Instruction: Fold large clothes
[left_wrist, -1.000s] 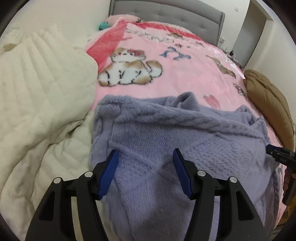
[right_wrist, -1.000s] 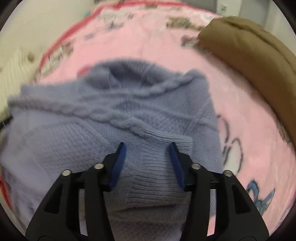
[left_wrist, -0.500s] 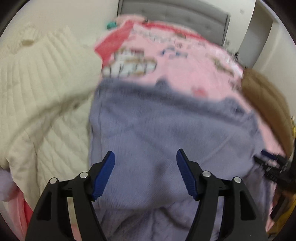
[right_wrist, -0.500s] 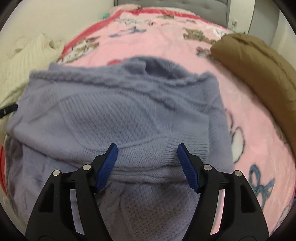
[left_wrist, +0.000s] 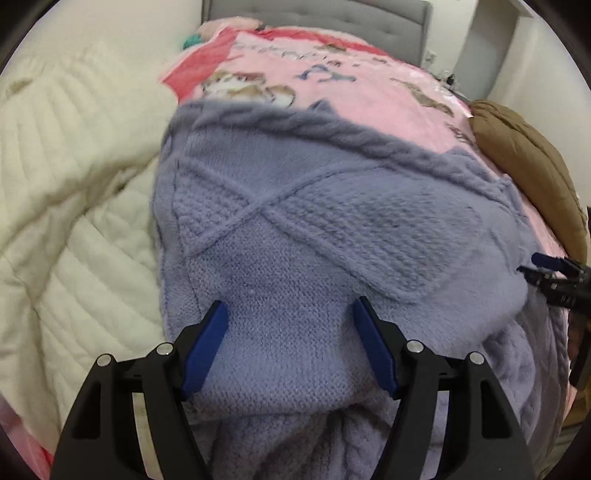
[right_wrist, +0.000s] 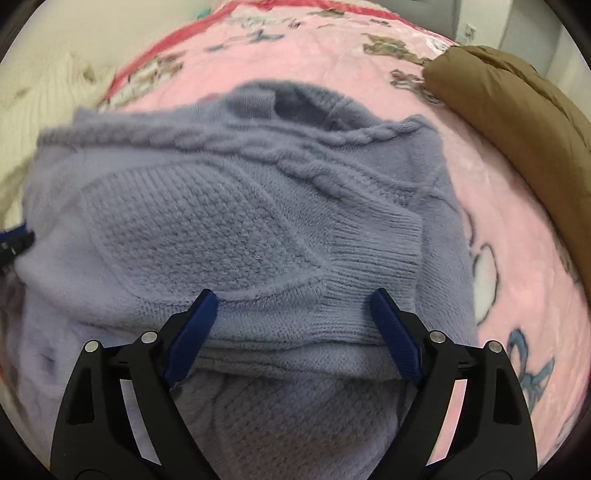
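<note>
sweater (left_wrist: 314, 229): folded on the bed (left_wrist: 369, 96), long axis left to right
left claw (left_wrist: 290, 347): open over its near edge
right claw (right_wrist: 293, 332): open over the cuff (right_wrist: 376, 258)
nearer: neither, both at near edge

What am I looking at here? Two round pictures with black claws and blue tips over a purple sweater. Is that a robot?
No robot: a person holds a two-finger tool in each hand, with a fisheye camera on each looking along its fingers. One picture comes from the left gripper, the other from the right gripper. Both are open and hold nothing. Under them a folded purple sweater lies on a pink blanket, with a cream quilt on one side and a brown coat on the other.
</note>
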